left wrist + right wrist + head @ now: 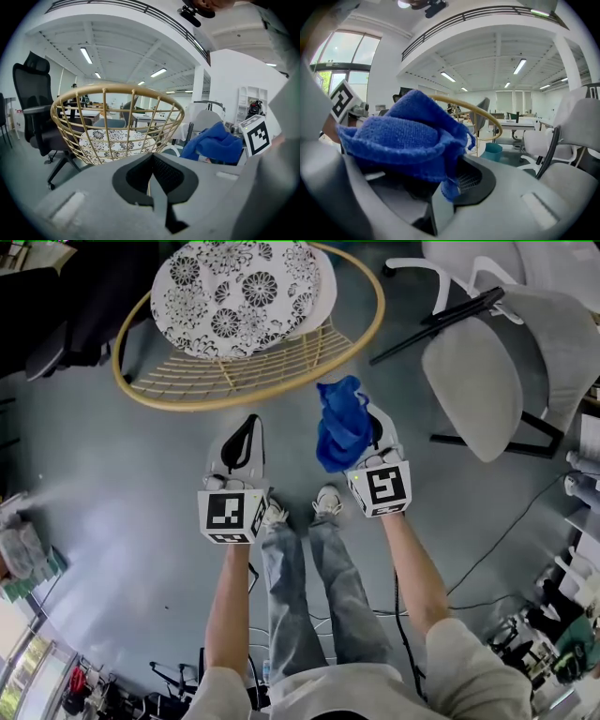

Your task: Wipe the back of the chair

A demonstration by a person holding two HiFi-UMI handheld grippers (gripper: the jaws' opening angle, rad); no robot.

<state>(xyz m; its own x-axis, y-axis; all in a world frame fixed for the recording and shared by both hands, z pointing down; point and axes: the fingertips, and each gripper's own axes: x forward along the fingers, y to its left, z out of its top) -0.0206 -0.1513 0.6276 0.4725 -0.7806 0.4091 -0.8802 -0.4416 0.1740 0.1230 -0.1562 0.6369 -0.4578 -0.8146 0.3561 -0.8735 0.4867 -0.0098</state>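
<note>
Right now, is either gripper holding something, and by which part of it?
The right gripper is shut on the blue cloth, pinching a bunched fold; the rest is heaped over the gripper. The left gripper is shut and holds nothing.

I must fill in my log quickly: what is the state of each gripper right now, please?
Left gripper: closed, fingers together, holding nothing.
Right gripper: closed on the blue cloth.
</note>
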